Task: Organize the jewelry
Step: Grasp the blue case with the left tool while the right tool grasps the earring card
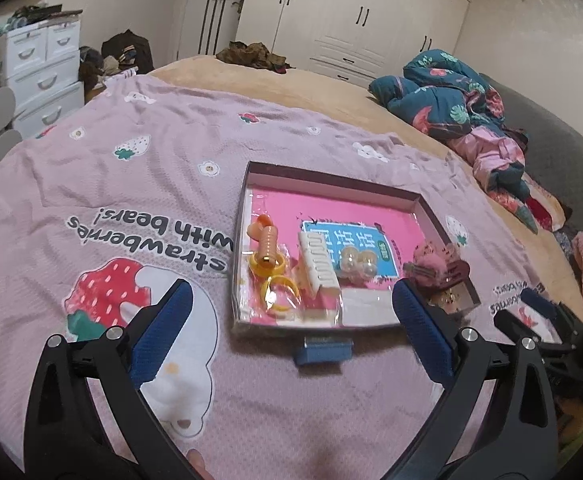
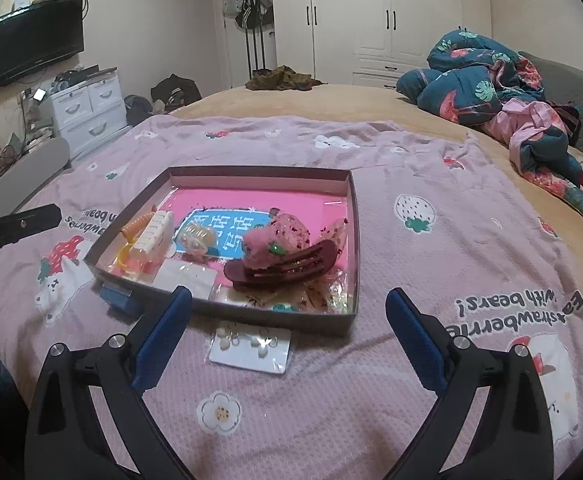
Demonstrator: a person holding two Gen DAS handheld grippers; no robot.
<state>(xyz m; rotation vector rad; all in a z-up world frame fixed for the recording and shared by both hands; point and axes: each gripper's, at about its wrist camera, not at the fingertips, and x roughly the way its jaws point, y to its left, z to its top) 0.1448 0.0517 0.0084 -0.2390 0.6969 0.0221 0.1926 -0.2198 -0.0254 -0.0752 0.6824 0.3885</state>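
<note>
On the pink strawberry-print blanket (image 1: 171, 152) a shallow box (image 2: 353, 240) lay open, and both grippers hovered near its front edge with nothing held. Leftmost, the left gripper (image 1: 291, 316) had its blue pads spread wide apart, and a small blue block (image 1: 322, 351) rested on the blanket between them, touching the box wall. Inside the box lay yellow rings (image 1: 278, 293), a white comb clip (image 1: 318, 266), pearl earrings (image 1: 357, 262) and, further right, a dark red hair claw (image 2: 281, 268) under a pink fluffy clip (image 2: 273, 240). Rightmost, the right gripper (image 2: 289, 322) was equally wide open over a white earring card (image 2: 251, 346) lying just outside the box.
</note>
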